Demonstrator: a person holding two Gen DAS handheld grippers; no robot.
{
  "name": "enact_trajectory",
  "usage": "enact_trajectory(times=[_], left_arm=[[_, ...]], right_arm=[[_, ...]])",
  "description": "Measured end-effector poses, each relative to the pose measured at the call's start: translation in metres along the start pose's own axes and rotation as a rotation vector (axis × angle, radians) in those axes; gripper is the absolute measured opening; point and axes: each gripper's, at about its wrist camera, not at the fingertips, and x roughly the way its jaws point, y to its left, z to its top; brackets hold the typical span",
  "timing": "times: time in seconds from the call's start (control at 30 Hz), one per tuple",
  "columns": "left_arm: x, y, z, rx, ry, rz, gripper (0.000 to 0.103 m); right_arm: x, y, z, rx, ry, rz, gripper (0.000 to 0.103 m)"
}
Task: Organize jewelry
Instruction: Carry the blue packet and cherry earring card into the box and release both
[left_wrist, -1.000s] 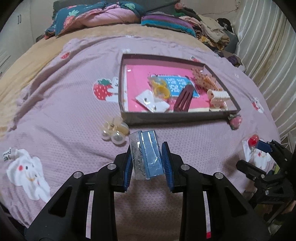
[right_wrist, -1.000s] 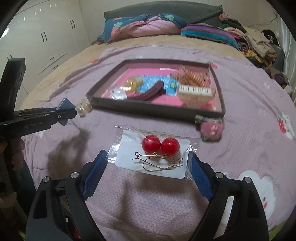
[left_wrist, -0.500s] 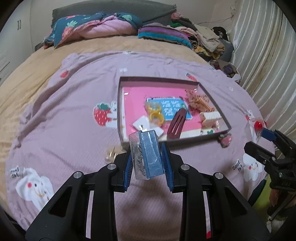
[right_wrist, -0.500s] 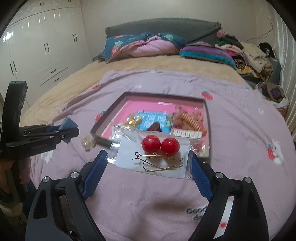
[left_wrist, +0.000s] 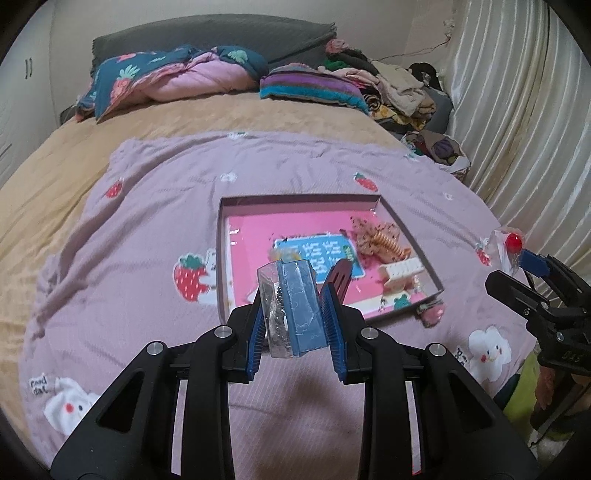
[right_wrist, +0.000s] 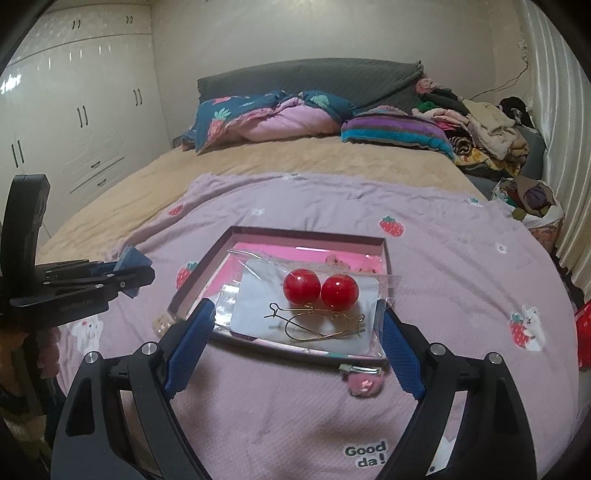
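Note:
My left gripper (left_wrist: 295, 314) is shut on a small clear packet with a blue card and a silver chain (left_wrist: 293, 308), held up in the air before the tray. The right gripper (right_wrist: 297, 317) is shut across a wide clear packet (right_wrist: 306, 314) that holds a white card with two red ball earrings (right_wrist: 319, 290) on gold hooks. A shallow dark tray with a pink floor (left_wrist: 258, 229) lies on the purple blanket and holds hair clips, a blue card and other pieces. From the left wrist view the right gripper (left_wrist: 524, 258) shows at the right edge with its packet.
A pink fuzzy hair clip (right_wrist: 364, 380) lies on the blanket (left_wrist: 129, 221) just in front of the tray's near corner. Folded bedding and a clothes pile sit at the head of the bed. Curtains hang at the right, white wardrobes stand at the left.
Both grippers have risen with their packets, so the tray and blanket look smaller and farther below. The pearl piece left of the tray has gone from the left wrist view.

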Motion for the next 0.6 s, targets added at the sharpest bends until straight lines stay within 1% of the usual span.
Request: enact_trajectory(times=[0.3,0.6], left_arm=[[0.002,-0.017,0.018,0.04,-0.021,-0.015,0.021],[0.019,-0.026,0.027,0.056,0.001,-0.041,0.021]], right_arm=[[-0.009,-0.015,0.012,0.021,-0.036,-0.03,0.085],[0.0,-0.033,0.018,0.051,-0.033,-0.057,0.085]])
